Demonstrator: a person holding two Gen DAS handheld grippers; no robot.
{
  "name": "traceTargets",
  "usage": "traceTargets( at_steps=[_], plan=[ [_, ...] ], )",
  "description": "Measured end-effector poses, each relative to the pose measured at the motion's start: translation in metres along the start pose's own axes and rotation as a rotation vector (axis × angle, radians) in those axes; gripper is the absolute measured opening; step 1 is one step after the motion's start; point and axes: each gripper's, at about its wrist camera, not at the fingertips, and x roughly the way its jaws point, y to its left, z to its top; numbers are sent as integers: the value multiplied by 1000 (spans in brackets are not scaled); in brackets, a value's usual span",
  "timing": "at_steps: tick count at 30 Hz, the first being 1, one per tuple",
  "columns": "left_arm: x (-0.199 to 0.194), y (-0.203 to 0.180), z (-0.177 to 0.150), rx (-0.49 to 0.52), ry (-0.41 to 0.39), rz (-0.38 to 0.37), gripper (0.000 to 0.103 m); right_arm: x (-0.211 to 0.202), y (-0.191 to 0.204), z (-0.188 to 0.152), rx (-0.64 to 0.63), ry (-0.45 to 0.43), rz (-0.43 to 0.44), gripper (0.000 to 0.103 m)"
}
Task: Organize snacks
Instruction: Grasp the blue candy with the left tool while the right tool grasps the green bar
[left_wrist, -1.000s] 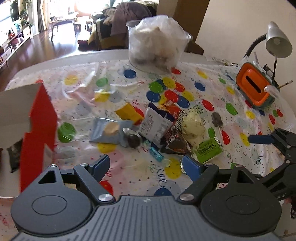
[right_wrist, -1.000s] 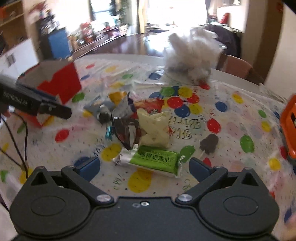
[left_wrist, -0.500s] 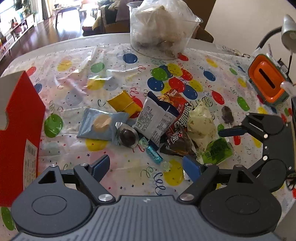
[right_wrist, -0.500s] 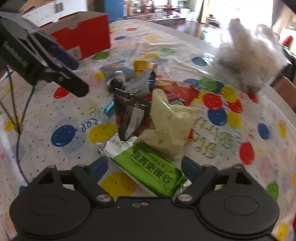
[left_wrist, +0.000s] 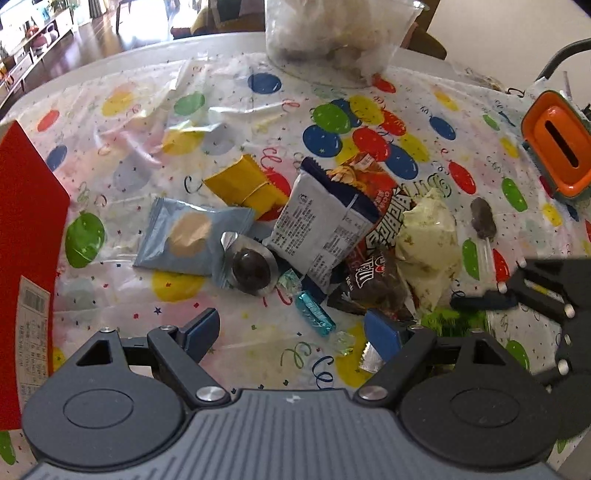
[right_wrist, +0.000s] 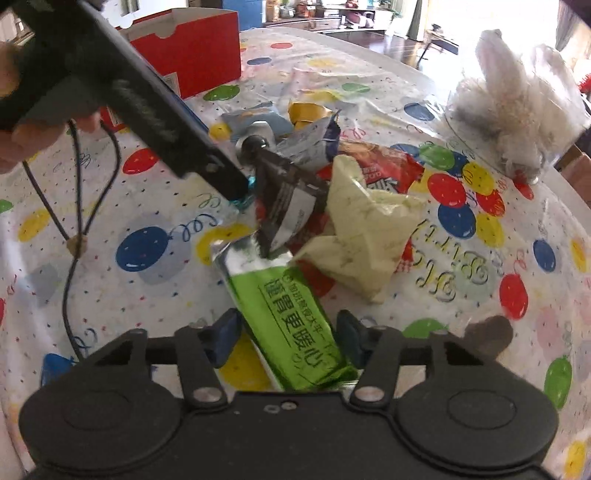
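The right gripper (right_wrist: 286, 334) has its jaws closing around the green packet (right_wrist: 291, 321), which lies lengthwise between them on the balloon-print tablecloth (right_wrist: 155, 258). A sliver of gap appears to remain at each pad, though the near end of the packet is cut off behind the gripper body, so contact cannot be confirmed. The left gripper (left_wrist: 291, 328) is spread wide and holds nothing; the blue candy (left_wrist: 314, 314) lies just ahead, between its fingertips.

Risks: the far end of the green packet sits under the dark wrapper (right_wrist: 291, 199) and touches the pale crumpled bag (right_wrist: 362, 229). A lift could drag either one along, or the glossy foil could slip from the pads. The left gripper's finger, seen in the right view, reaches close to the same pile; the two tools could collide.

Hidden or unclear: the red box (right_wrist: 188, 51), probably the destination, stands well beyond the pile to the left, its interior unseen. The contents of the clear tub (left_wrist: 336, 37) are indistinct.
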Motion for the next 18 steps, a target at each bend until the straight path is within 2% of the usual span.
traceTargets(
  at_steps=[2, 4, 6, 14, 17, 18],
  plan=[
    [4, 0, 1, 7, 2, 5, 84, -2, 6, -2, 34, -3, -5, 48],
    [9, -2, 1, 18, 14, 11, 71, -5, 12, -5, 54, -9, -16, 46],
    [14, -4, 1, 29, 27, 19, 64, -6, 17, -7, 84, -11, -35, 45],
    [20, -13, 3, 77, 28, 27, 48, -12, 26, -10, 271, -1, -79, 44],
    [20, -15, 3, 96, 25, 22, 35, -17, 28, -15, 338, -6, -74, 43],
    [19, -14, 3, 97, 25, 24, 28, -19, 29, -17, 358, -8, -76, 43]
  ],
)
